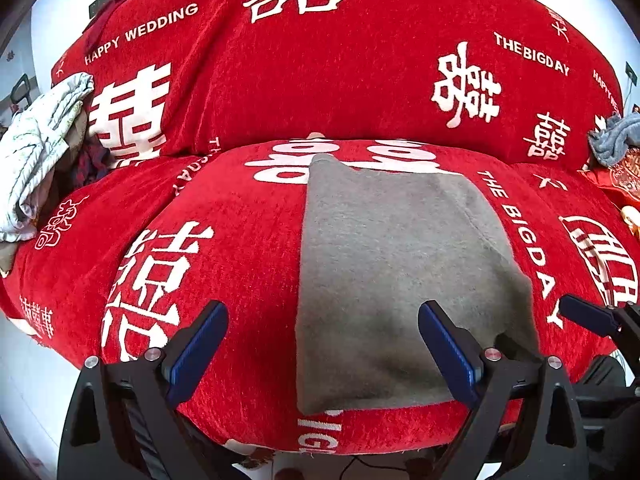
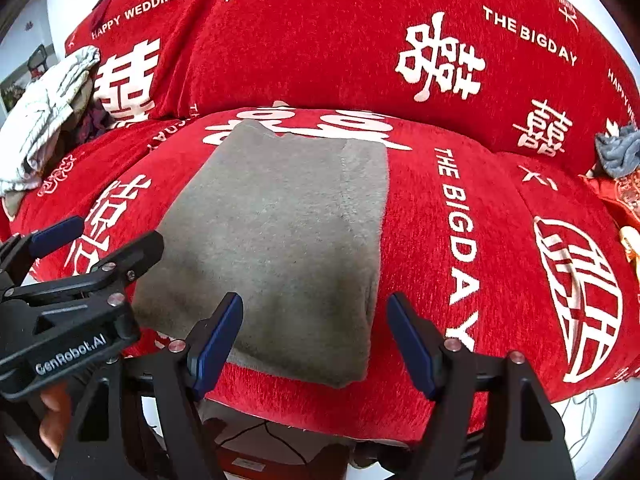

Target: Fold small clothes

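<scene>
A folded grey fleece garment [image 1: 400, 280] lies flat on the middle seat cushion of a sofa under a red cover [image 1: 320, 80] printed with white characters and the words "HAPPY WEDDING" and "THE BIG DAY". Its near edge sits close to the cushion's front edge, and its far edge reaches toward the backrest. The left gripper [image 1: 323, 344] hangs above the garment's near left part with its 2 blue-padded fingers spread wide and nothing between them. The right gripper [image 2: 315, 338] hangs over the garment's near right corner, its jaws also apart and empty (no pad presses on the cloth). At the left end of the sofa a crumpled white patterned cloth [image 1: 36, 152] is heaped, and at the right end a blue-grey cloth [image 1: 616, 136] lies above a red embroidered item [image 1: 620, 180].
</scene>
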Tool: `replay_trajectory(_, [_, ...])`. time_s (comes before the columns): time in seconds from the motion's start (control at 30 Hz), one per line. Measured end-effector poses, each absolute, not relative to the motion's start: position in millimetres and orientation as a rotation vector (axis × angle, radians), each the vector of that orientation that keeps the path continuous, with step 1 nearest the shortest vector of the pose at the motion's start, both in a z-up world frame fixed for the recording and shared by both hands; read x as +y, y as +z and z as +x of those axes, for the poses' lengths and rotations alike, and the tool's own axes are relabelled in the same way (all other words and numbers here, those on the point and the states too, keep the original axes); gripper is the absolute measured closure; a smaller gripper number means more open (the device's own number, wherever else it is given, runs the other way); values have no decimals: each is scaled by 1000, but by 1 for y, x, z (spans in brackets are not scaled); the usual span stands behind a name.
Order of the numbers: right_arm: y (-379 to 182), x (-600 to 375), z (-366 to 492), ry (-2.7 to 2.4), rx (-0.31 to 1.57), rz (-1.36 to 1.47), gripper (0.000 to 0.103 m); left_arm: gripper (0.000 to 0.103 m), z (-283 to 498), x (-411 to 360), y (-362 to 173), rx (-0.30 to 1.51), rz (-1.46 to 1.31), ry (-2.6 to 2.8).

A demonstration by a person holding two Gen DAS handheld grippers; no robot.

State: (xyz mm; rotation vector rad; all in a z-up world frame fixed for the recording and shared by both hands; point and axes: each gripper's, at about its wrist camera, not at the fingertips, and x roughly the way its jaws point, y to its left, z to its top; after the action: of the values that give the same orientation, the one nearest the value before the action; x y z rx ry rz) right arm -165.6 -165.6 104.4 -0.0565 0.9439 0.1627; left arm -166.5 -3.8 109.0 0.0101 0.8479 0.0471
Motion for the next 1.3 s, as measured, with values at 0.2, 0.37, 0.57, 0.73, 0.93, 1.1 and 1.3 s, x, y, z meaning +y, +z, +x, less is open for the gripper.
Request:
replay_trajectory(0.2, [101,-164,-170,153,945,-56,26,6,-172,-7,107,839,0,27])
replay_trajectory(0.37, [99,-165,-171,144,948,-53,26,6,-173,-8,106,827,-9,17])
replay_trajectory(0.57, [95,-165,-171,133,956,-50,26,6,-170,-8,99,851,-16,20])
replay_trajectory(0.73, [96,-164,-172,131,952,-56,26,6,-170,-4,98,861,-26,23])
replay_trajectory(0.93, [100,-165,-175,128,940,-56,26,6,-171,0,101,856,-28,28])
replay_trajectory(1.1, [103,-165,-178,129,931,-57,26,6,-173,5,105,844,-43,58])
replay_trajectory(1.3, [100,-163,-177,129,940,-66,26,6,-173,5,104,846,-32,55])
